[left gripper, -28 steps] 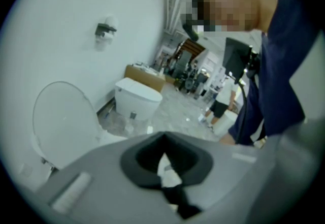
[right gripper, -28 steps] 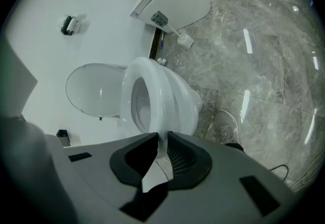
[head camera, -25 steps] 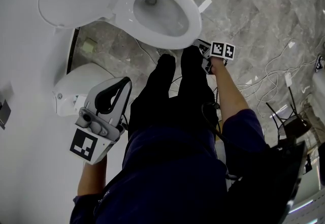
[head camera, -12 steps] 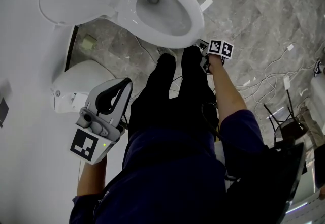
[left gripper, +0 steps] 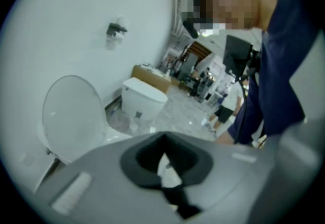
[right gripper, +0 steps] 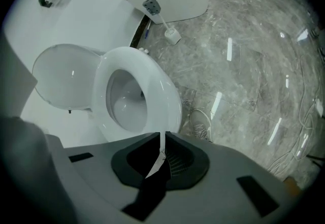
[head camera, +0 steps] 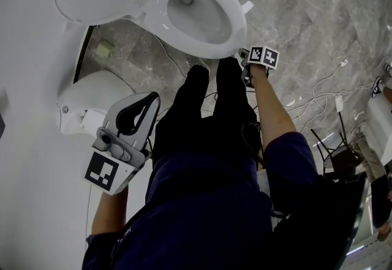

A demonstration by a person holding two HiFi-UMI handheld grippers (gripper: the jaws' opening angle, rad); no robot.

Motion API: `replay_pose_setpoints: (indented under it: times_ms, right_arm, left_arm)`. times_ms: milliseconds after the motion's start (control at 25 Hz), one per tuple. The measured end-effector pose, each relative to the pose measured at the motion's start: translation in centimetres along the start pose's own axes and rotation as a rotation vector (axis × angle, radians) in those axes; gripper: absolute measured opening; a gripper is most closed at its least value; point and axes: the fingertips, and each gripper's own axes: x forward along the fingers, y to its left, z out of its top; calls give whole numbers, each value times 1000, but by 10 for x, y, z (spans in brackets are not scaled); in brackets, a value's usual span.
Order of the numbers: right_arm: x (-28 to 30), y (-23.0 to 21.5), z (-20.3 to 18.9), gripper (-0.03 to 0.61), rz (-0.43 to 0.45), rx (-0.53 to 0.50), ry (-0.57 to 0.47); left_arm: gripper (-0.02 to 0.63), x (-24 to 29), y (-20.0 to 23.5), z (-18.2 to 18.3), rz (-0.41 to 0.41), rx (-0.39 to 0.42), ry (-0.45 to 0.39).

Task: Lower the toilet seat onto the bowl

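Observation:
The white toilet (head camera: 196,15) stands at the top of the head view. Its seat ring (right gripper: 152,86) lies flat on the bowl, and the oval lid (right gripper: 63,75) stands up against the wall. My right gripper (head camera: 247,60) hangs low beside the bowl's front rim, apart from it. Its jaws (right gripper: 162,139) stand almost together, leaving only a thin slit with nothing in it. My left gripper (head camera: 149,99) is held back near my left hip, well away from the toilet, with its jaws (left gripper: 163,139) shut and empty.
A second white toilet unit (head camera: 92,103) stands left of my legs. A toilet brush (right gripper: 170,32) leans by the wall. Cables (head camera: 324,94) trail over the grey marble floor at right, near a dark chair (head camera: 343,152). My shoes (right gripper: 200,124) are close to the bowl.
The head view has shifted a little. My right gripper has edged slightly closer to the bowl's front rim. The left gripper has stayed put.

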Motion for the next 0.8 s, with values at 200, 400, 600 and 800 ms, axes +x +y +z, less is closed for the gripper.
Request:
replay_pose_setpoints:
  times_ms: [200,400,600,800]
  right_arm:
    - [-34,34,9,32,39,-90,-35]
    - [-93,129,24,32,227,-234,-111]
    - [-179,242,49,31,388,-424,-235]
    - [-273,350,58,23,539,-604,-372]
  left_arm:
    - [5,-17,-5,19,5,15,-62]
    - [5,-43,-5,50,20,40,-154]
    - [5,-74,-10,83,46,88,-268]
    - [5,-107,-13,106,80,132,-376]
